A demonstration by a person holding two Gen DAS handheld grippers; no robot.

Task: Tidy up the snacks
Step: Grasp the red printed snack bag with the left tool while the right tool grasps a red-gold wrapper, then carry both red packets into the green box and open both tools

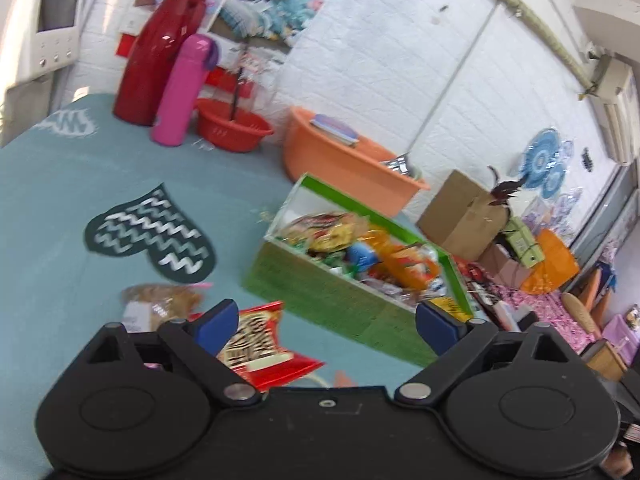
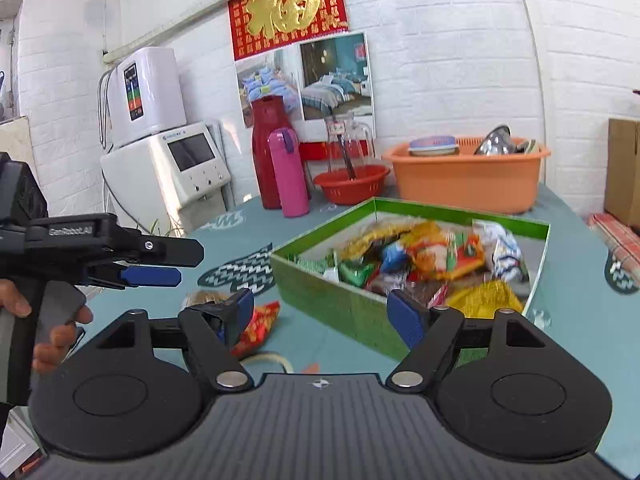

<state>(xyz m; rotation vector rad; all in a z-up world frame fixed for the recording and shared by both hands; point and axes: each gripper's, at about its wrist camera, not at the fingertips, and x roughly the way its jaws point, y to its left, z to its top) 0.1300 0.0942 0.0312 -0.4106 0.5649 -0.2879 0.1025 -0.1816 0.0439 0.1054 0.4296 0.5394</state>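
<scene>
My left gripper [image 1: 326, 326] has its blue fingers [image 1: 214, 324] spread wide with nothing between them. Just below and between them a red snack packet [image 1: 266, 350] lies flat on the desk [image 1: 60, 208], and beside the left-hand finger sits a brown snack bag [image 1: 160, 300] — neither is touched. Ahead of the right-hand finger stands the green box [image 1: 320, 292], heaped with mixed snack wrappers.

My right gripper [image 2: 320, 318] is just as wide and empty. Its right-hand finger sits in front of the green box's near wall; past its left-hand finger lie the same red packet and brown bag on the blue-green cloth. Further left, my left hand [image 2: 52, 332] holds the other gripper level above the desk.

Beyond the box — an orange tub [image 2: 466, 178] with dishes, a small red basin [image 2: 352, 184], a pink flask [image 2: 288, 172] and a tall red jug [image 2: 270, 152] against the white brick wall.
</scene>
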